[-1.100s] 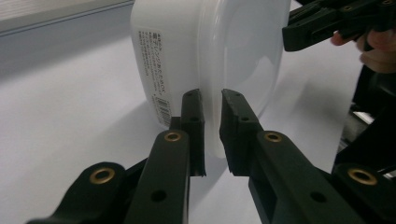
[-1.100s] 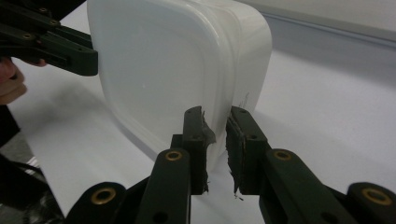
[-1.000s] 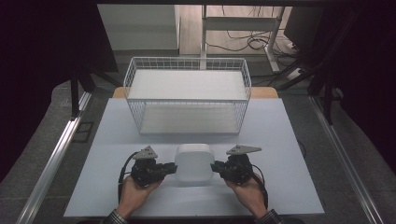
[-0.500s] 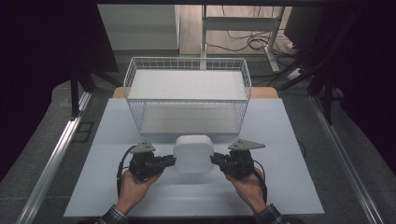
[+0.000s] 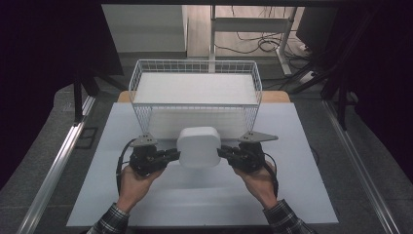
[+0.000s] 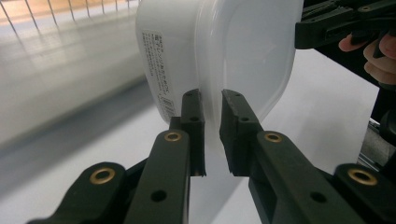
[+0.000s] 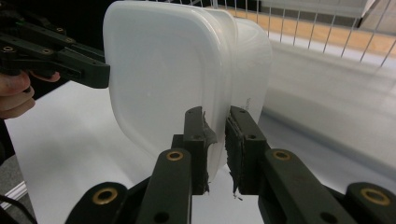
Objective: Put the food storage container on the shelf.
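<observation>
The white table (image 5: pixel 302 195) lies bare around the lidded plastic container (image 5: pixel 197 146). The left gripper (image 5: pixel 171 154) and right gripper (image 5: pixel 225 152) clamp its opposite rims. The wire basket (image 5: pixel 195 92) stands just behind it.

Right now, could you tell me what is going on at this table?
A person holds a white lidded container between two handheld grippers, the left gripper and the right gripper, each clamped on the rim at opposite sides. The container sits just in front of the white wire basket, apparently on its way there.
</observation>
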